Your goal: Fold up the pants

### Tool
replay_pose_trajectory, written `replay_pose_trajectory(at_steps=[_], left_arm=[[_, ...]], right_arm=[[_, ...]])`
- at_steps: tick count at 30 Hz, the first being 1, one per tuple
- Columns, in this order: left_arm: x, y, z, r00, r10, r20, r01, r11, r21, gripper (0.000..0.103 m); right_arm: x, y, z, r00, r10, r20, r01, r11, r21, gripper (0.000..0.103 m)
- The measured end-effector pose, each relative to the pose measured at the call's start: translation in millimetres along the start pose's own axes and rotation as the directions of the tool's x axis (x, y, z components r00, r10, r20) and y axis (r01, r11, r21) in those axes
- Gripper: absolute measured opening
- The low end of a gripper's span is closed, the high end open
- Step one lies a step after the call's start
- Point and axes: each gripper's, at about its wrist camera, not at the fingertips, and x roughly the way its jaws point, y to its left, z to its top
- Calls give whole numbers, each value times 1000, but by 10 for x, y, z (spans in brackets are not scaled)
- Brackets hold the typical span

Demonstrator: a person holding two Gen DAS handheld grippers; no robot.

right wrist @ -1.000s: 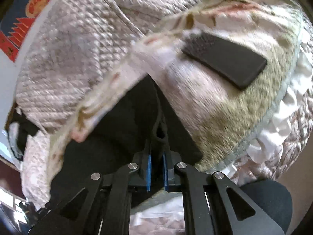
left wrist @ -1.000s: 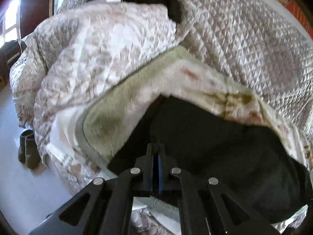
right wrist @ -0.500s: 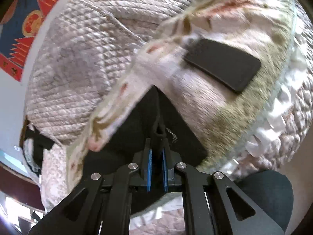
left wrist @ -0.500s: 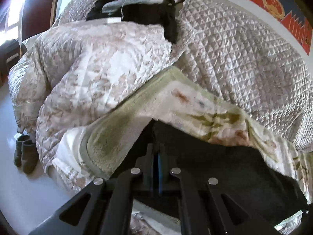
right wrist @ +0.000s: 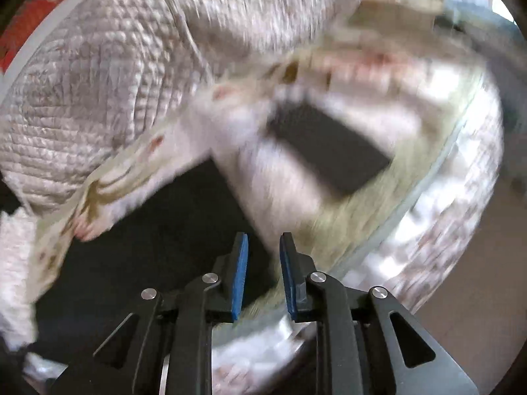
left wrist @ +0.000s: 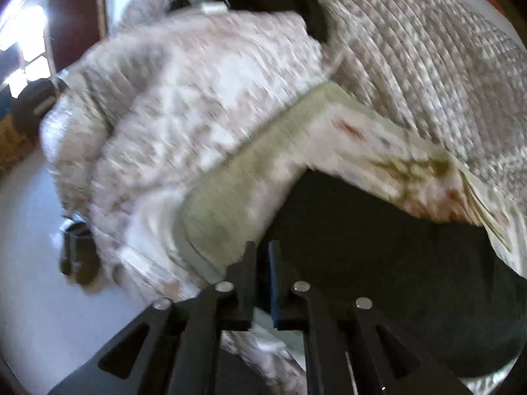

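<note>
Dark pants [right wrist: 158,247] lie flat just ahead of and below both sets of jaws, their long axis running across between the two hands; right gripper [right wrist: 262,247] nearer the edge, jaws opening, cloth beneath but not pinched; left gripper [left wrist: 262,253] jaws parting slightly, narrow gap, whether cloth is nipped I cannot tell. Beneath: floral blanket [left wrist: 230,197]; beyond, quilted bedding [left wrist: 428,75]; a dark folded piece [right wrist: 329,151] ahead-right; pale floor [left wrist: 29,279] left.

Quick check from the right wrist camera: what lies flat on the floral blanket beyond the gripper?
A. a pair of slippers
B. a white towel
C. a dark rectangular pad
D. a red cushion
C: a dark rectangular pad lies flat on the floral blanket, beyond the right gripper.
</note>
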Motion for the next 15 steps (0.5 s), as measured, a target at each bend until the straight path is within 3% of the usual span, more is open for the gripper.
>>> replay_pose_trajectory(at_steps=[1,2,4,7,11,13,15], left_arm=[[-37,4,30,1000,16,26,-16,1000,-9,17],[-66,-10,60,999,19,43,-18,1000,-19,30],[-74,-104,114,998,-35,59,36,999,-14,41],[-35,-428,111,985,-171,33,169,985,43,41],[102,-950,23,943,-330,-54,334,930,155,41],[200,-1142,1,929,-361,-78,369,910,191,41],[336,-1234,-22,935,-339,-101,353,912,207,41]], right_arm=[[-56,47,25,999,-14,41,15,1000,-22,24],[-73,107,34,998,1,62,2,999,-48,24],[-1,315,44,995,88,43,-82,987,-138,24],[195,705,-70,975,218,-41,-221,941,-258,24],[367,1167,-237,953,283,-104,-301,865,-401,24],[465,1337,-246,947,297,-123,-320,844,-430,24],[583,1410,-223,951,285,-120,-308,834,-458,24]])
